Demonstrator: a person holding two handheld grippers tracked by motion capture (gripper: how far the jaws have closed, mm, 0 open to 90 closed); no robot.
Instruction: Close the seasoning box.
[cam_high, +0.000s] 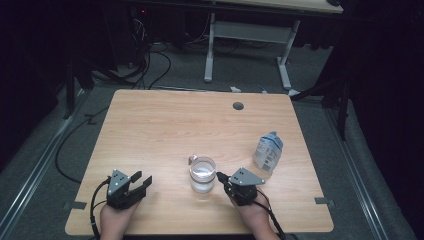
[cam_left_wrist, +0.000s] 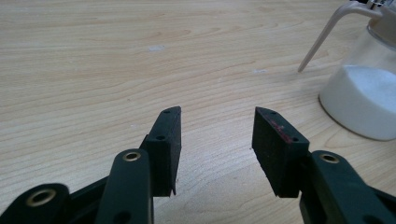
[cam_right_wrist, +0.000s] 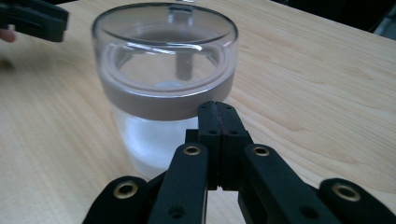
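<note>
A clear glass jar (cam_high: 202, 175) with a hinged lid and white contents stands near the table's front middle. My right gripper (cam_high: 220, 176) is shut with nothing between its jaws, its tips right beside the jar (cam_right_wrist: 166, 93) at the lid's band; touching or not I cannot tell. My left gripper (cam_high: 141, 181) rests low over the table to the jar's left, open and empty. In the left gripper view its pads (cam_left_wrist: 169, 140) stand well apart, with the jar (cam_left_wrist: 364, 88) at the right edge.
A plastic water bottle (cam_high: 267, 152) stands to the right of the jar, behind my right hand. A grey cable hole (cam_high: 238, 106) sits near the wooden table's (cam_high: 165, 125) far edge. Desk legs and cables lie on the floor beyond.
</note>
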